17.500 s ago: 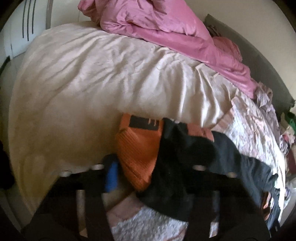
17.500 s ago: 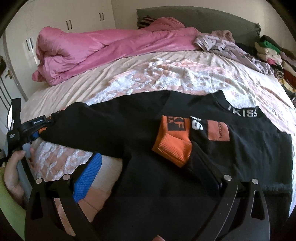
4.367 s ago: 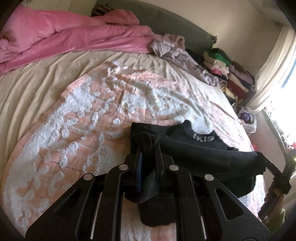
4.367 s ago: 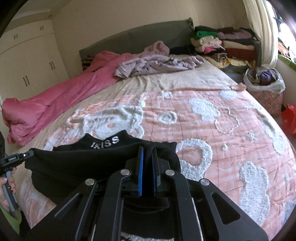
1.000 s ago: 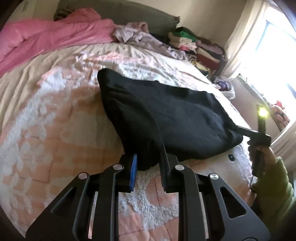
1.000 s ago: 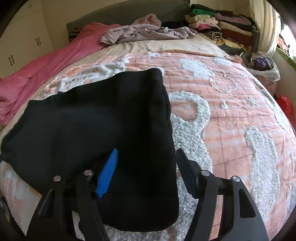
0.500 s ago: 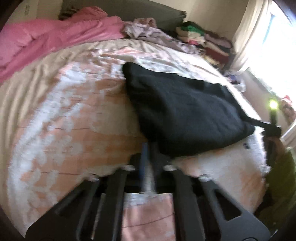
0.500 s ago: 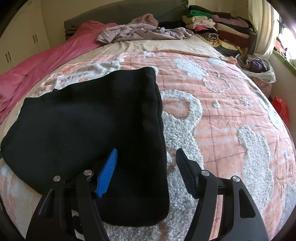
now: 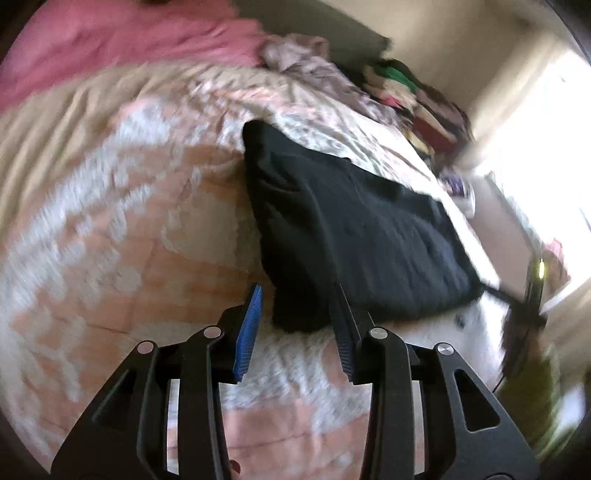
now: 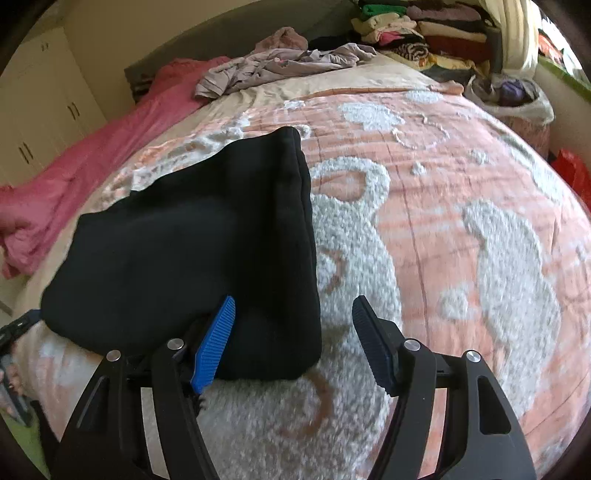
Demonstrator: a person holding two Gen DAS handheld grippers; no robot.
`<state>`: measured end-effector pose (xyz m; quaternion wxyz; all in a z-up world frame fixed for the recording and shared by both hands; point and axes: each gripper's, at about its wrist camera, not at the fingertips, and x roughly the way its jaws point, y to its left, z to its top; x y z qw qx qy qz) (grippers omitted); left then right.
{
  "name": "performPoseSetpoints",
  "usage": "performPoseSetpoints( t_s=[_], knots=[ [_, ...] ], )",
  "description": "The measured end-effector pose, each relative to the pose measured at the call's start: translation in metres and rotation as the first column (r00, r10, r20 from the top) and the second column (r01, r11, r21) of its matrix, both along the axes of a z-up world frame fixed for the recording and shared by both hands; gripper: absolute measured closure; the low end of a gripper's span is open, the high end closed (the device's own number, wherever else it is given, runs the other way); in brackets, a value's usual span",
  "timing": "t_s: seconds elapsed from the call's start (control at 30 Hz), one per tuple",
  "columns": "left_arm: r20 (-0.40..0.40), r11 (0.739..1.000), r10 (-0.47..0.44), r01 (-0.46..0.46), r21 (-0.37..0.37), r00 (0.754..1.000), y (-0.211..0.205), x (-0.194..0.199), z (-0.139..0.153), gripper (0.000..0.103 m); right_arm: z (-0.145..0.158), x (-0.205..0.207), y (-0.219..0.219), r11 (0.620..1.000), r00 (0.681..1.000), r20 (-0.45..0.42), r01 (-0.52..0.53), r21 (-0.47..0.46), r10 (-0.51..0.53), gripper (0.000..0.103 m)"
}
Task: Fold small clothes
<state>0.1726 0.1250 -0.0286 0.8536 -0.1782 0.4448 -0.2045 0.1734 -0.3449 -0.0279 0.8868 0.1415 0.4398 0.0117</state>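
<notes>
A folded black garment (image 9: 354,229) lies flat on the pink and white bedspread (image 9: 110,236). My left gripper (image 9: 295,302) is open, its jaws spread on either side of the garment's near corner, not pinching it. In the right wrist view the same garment (image 10: 192,251) lies at centre left. My right gripper (image 10: 291,317) is open at its near right corner, with the blue pad (image 10: 214,343) over the cloth and the other finger over the bedspread (image 10: 461,229). The right gripper also shows at the left wrist view's right edge (image 9: 528,295).
A pink duvet (image 9: 110,40) is bunched at the head of the bed. A crumpled lilac garment (image 10: 280,62) lies near it. Stacks of folded clothes (image 10: 424,29) stand beyond the bed by the window. A filled bag (image 10: 513,96) sits beside the bed.
My left gripper has opened and let go of the black garment's corner, which now rests on the bed. My right gripper stayed open and drew back slightly.
</notes>
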Motion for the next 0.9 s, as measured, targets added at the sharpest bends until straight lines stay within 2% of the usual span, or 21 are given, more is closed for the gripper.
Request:
performPoseSetpoints(
  t_s=[0.07,0.13,0.27,0.3,0.33,0.37,0.4,0.43,0.47,0.57,0.67,0.8,0.9],
  knots=[
    [-0.026,0.997,0.041,-0.043,-0.069,0.999,0.002,0.008,-0.004,0.072,-0.001,-0.002,0.0,1.0,1.0,-0.001,0.006,0.018,-0.006,0.038],
    [-0.045,0.995,0.067,-0.07,-0.076,0.997,0.0,0.014,-0.006,0.065,0.0,-0.002,0.002,1.0,1.0,0.001,0.008,0.021,-0.008,0.038],
    [-0.092,0.988,0.085,-0.096,-0.12,0.992,-0.004,0.021,-0.011,0.065,-0.003,0.0,0.004,0.998,1.0,0.003,0.016,0.058,-0.016,0.038],
    [-0.115,0.986,0.098,-0.112,-0.125,0.989,-0.005,0.023,-0.014,0.078,-0.004,0.0,0.004,0.997,1.0,0.003,0.018,0.069,-0.018,0.038],
    [-0.123,0.985,0.102,-0.118,-0.125,0.987,-0.006,0.024,-0.015,0.097,-0.006,0.001,0.003,0.996,1.0,0.005,0.018,0.082,-0.019,0.038],
    [-0.123,0.986,0.099,-0.114,-0.124,0.987,-0.007,0.024,-0.014,0.097,-0.007,0.002,0.003,0.995,1.0,0.007,0.02,0.094,-0.021,0.038],
    [-0.116,0.988,0.094,-0.107,-0.112,0.989,-0.007,0.023,-0.012,0.097,-0.008,0.003,0.002,0.993,1.0,0.008,0.024,0.113,-0.025,0.039],
    [-0.106,0.992,0.08,-0.089,-0.085,0.991,-0.01,0.021,-0.009,0.098,-0.009,0.004,0.0,0.991,1.0,0.01,0.023,0.134,-0.024,0.047],
    [-0.091,0.996,0.064,-0.07,-0.063,0.994,-0.011,0.019,-0.005,0.098,-0.009,0.004,-0.001,0.987,1.0,0.012,0.016,0.158,-0.018,0.064],
    [-0.056,0.998,0.053,-0.056,-0.036,0.997,-0.011,0.011,0.005,0.098,-0.003,0.0,-0.006,0.981,0.999,0.042,-0.007,0.194,-0.002,0.084],
    [-0.038,0.999,0.039,-0.038,0.028,0.999,-0.015,0.006,0.005,0.097,0.011,-0.008,-0.009,0.988,0.997,0.07,0.001,0.155,-0.011,0.092],
    [-0.035,0.993,0.039,-0.035,0.109,0.999,-0.018,0.008,-0.01,0.094,0.001,-0.009,-0.012,0.993,0.999,0.031,0.025,0.115,-0.029,0.092],
    [-0.046,0.991,0.045,-0.039,0.125,0.998,-0.018,0.011,-0.02,0.089,-0.012,-0.007,-0.01,0.996,0.999,-0.007,0.042,0.078,-0.042,0.087]
  ],
)
